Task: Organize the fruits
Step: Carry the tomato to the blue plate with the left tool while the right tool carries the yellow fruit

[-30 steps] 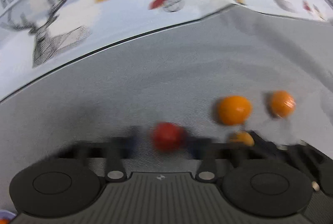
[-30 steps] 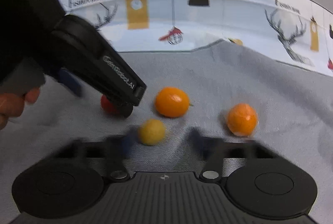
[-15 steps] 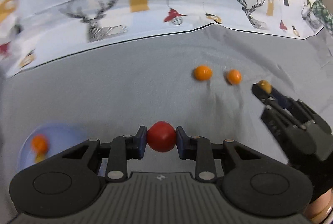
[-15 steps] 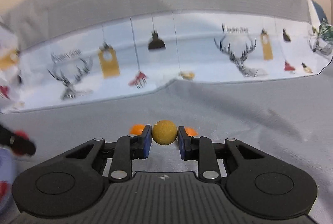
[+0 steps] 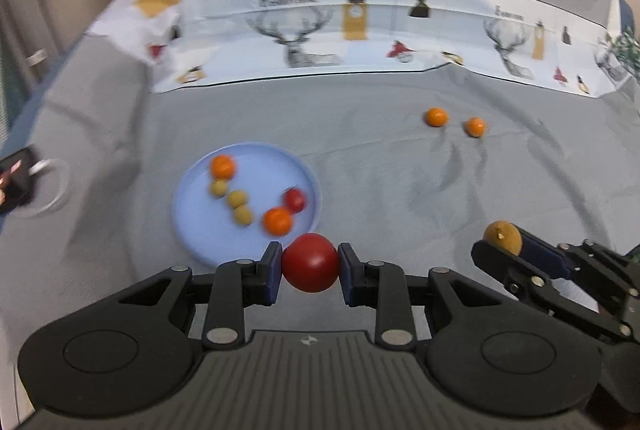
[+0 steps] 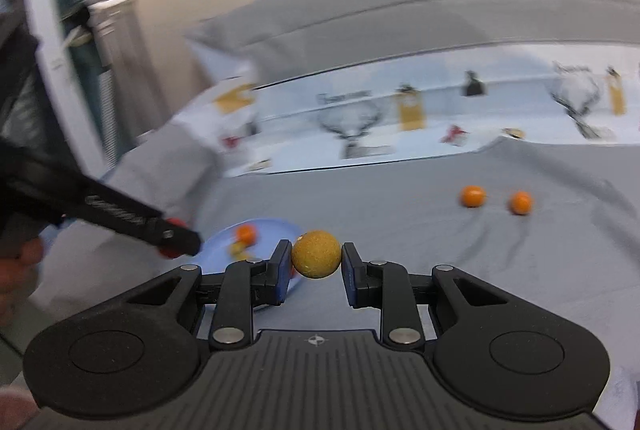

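My left gripper [image 5: 309,266] is shut on a red tomato [image 5: 310,262], held just above the near rim of a light blue plate [image 5: 192,198]. The plate holds several small fruits: oranges, yellow-brown balls and a red one. My right gripper [image 6: 316,259] is shut on a yellow-brown round fruit [image 6: 316,254]; in the left wrist view it shows at the right with that fruit [image 5: 502,236]. Two small oranges [image 5: 436,117] [image 5: 475,126] lie on the grey cloth, far right of the plate; the right wrist view has them too [image 6: 473,196] [image 6: 520,203].
A grey cloth [image 5: 400,182] covers the surface, with a white deer-print fabric [image 5: 304,42] and a grey cushion behind it. A dark phone [image 5: 16,178] in a hand lies at the left edge. A window frame [image 6: 48,42] stands at the left.
Both grippers closed on their fruits, rose from the cloth and swung left. The blue plate has come into view below the left gripper, and the two oranges now lie far off to the right.
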The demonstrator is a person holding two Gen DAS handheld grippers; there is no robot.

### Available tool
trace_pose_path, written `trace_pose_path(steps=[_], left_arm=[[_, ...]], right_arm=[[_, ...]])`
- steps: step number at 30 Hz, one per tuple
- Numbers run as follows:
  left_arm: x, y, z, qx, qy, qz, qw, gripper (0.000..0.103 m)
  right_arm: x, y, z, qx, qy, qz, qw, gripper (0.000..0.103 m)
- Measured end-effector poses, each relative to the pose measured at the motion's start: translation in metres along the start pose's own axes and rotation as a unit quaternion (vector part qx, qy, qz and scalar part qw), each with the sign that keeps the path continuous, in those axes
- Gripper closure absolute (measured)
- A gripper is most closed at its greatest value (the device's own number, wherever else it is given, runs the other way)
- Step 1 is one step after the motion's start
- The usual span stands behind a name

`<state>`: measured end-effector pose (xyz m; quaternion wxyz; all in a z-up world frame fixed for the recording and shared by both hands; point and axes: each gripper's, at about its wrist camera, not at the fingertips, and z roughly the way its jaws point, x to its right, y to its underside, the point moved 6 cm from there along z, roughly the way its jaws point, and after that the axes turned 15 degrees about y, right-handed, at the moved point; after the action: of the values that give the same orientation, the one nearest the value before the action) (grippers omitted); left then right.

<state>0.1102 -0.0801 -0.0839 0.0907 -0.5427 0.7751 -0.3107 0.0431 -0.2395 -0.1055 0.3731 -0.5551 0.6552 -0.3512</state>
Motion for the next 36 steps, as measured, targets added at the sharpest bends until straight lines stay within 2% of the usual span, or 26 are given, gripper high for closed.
trace_pose_path(steps=[6, 11, 21, 36], left_arm=[[-0.021, 0.042, -0.037, 0.027, -0.029, -0.028, 0.9988, 0.07], [-0.021, 0.063, -0.057, 0.05, -0.024, -0.031, 0.998, 0.07], [-0.021, 0.065, -0.073, 0.079, -0.01, -0.028, 0.9964, 0.07], [-0.035, 0.065, -0.065, 0.073, -0.004, -0.044, 0.9964, 0.07]], right_arm=[[-0.049, 0.011, -0.039, 0.005, -0.025, -0.052, 0.998, 0.075], [-0.071, 0.02, -0.062, 0.012, -0.029, -0.089, 0.996, 0.075], [-0.084, 0.02, -0.075, 0.023, -0.017, -0.111, 0.993, 0.075], [-0.09, 0.024, -0.065, 0.01, -0.014, -0.124, 0.992, 0.075]])
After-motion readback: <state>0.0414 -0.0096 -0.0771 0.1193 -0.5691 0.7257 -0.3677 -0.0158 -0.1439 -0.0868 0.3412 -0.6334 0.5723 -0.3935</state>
